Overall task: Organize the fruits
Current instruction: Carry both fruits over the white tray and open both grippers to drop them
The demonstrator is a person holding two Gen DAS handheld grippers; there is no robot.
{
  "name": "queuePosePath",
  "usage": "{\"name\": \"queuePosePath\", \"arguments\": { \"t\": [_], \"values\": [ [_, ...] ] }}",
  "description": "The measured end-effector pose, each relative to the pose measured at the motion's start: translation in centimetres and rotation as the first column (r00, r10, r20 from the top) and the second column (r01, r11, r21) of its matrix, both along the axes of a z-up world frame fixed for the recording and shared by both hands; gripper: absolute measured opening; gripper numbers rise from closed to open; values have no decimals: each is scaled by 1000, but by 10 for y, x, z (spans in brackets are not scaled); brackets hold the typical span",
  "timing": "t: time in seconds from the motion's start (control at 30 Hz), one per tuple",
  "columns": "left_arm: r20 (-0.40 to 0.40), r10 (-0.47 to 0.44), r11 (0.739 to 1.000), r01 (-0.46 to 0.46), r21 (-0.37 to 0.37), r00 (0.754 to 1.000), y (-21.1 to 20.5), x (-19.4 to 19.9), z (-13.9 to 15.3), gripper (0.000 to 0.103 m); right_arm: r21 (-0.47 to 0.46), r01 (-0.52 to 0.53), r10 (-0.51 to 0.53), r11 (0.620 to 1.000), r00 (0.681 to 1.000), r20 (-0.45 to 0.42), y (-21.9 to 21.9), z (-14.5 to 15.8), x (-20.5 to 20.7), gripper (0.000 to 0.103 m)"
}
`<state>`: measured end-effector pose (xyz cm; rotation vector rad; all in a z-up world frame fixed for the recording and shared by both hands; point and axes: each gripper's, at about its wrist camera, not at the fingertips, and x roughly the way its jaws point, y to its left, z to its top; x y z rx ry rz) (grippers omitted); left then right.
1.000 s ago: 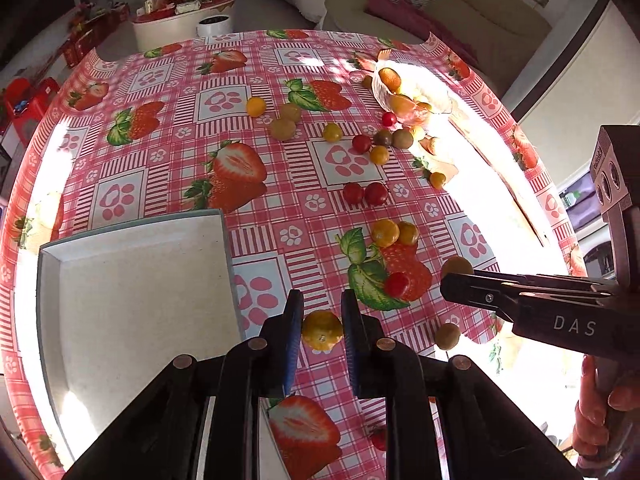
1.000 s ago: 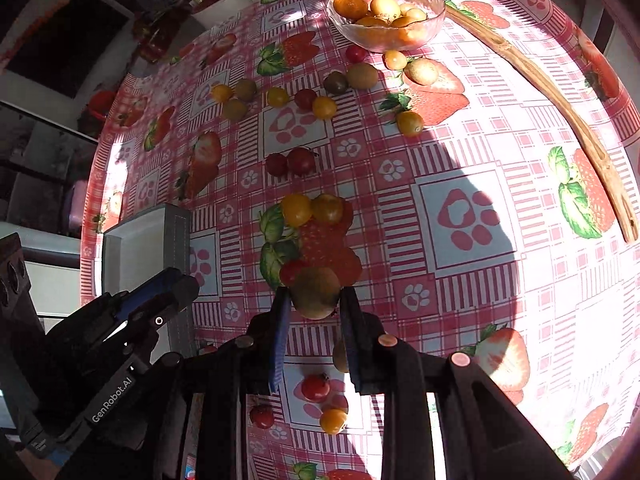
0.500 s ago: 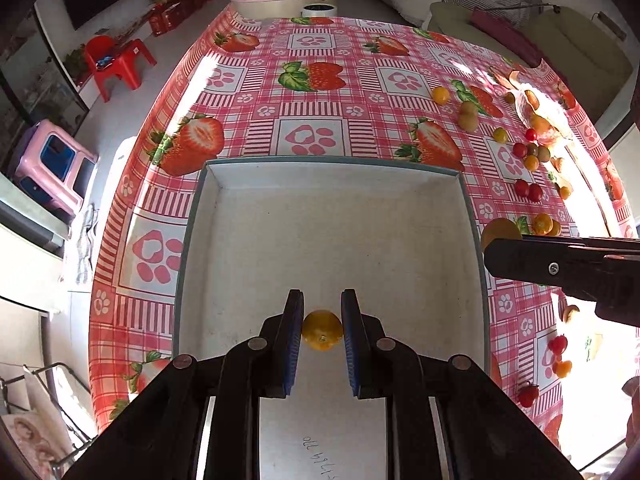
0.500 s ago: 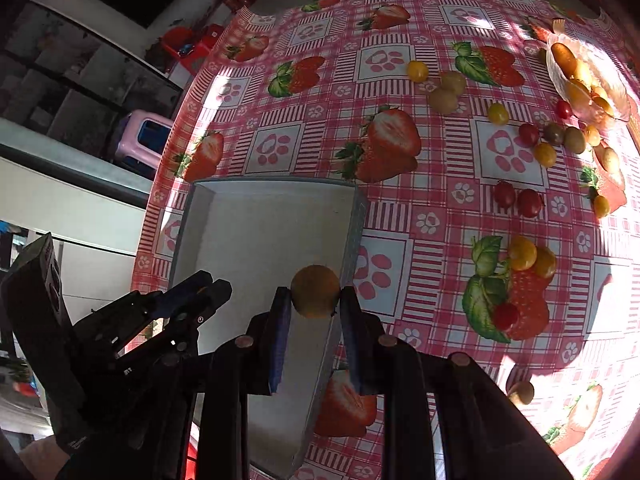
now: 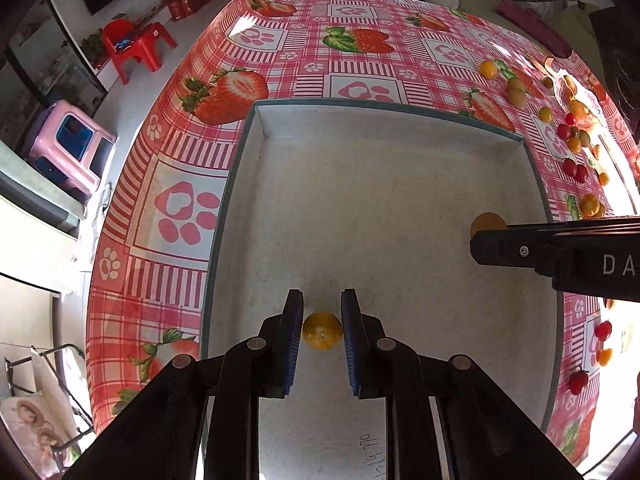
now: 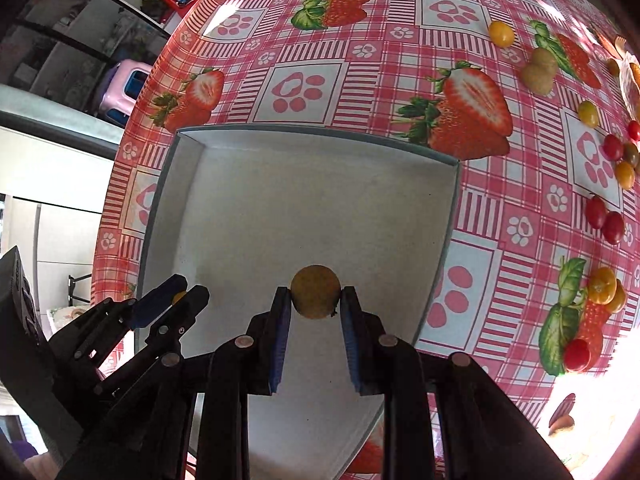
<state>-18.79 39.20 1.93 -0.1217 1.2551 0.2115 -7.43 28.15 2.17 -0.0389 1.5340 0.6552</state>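
**Both grippers over the tray, each carrying one fruit – release pending**

Left gripper (image 5: pixel 321 330): jaws clenched on a small yellow-orange fruit (image 5: pixel 322 331), blue pads pressing it from both sides. It hangs above the white tray (image 5: pixel 256 128), toward the 6 o'clock part of the floor in the left wrist view. Right gripper (image 6: pixel 315 300): jaws grasping a larger olive-brown fruit (image 6: pixel 315 291), held at the pad tips, over the tray's near-right quarter in its own view. In the left wrist view that gripper enters from 3 o'clock with its fruit just past the tray's right wall.

Judgement on the step: the tray floor is bare and flat, so round fruit will likely roll. Best to lower each fruit close to the floor before parting the jaws, open slowly, and keep the two drops apart – one near each side – so the fruits do not knock each other. The brown fruit sits far forward in the pads; a tilt could slip it early.

Surface: a round table under a glossy red-and-white checked cloth (image 6: pixel 400 48) printed with strawberries and paw marks. Loose cherry tomatoes (image 6: pixel 608 220) and other small fruits lie scattered between 1 and 4 o'clock of the tray, well apart from it.

Room: a red plastic chair (image 5: pixel 136 44) and a pink stool (image 5: pixel 72 148) stand on the floor at 10 o'clock; a sofa at 1 o'clock.
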Motion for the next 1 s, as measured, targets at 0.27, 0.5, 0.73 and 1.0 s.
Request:
{"name": "queuePosePath", "arguments": {
  "t": [0.27,0.5,0.73,1.0],
  "values": [
    [17,-5,998,4,70,1000,-2,-3,3,81,-4,6,-6,1000,1000,-26,2,-11,3,32],
    [-8,-26,997,26,67,1000,-6,1,6,81,77,44,-45,996,999,7,-9,15,7,76],
    [12,-106,992,105,69,994,-38,11,31,81,109,136,-144,985,988,63,-57,48,10,78],
    [43,-226,973,228,-38,973,-113,29,58,81,14,322,-321,947,941,105,-166,51,19,78]
  ]
}}
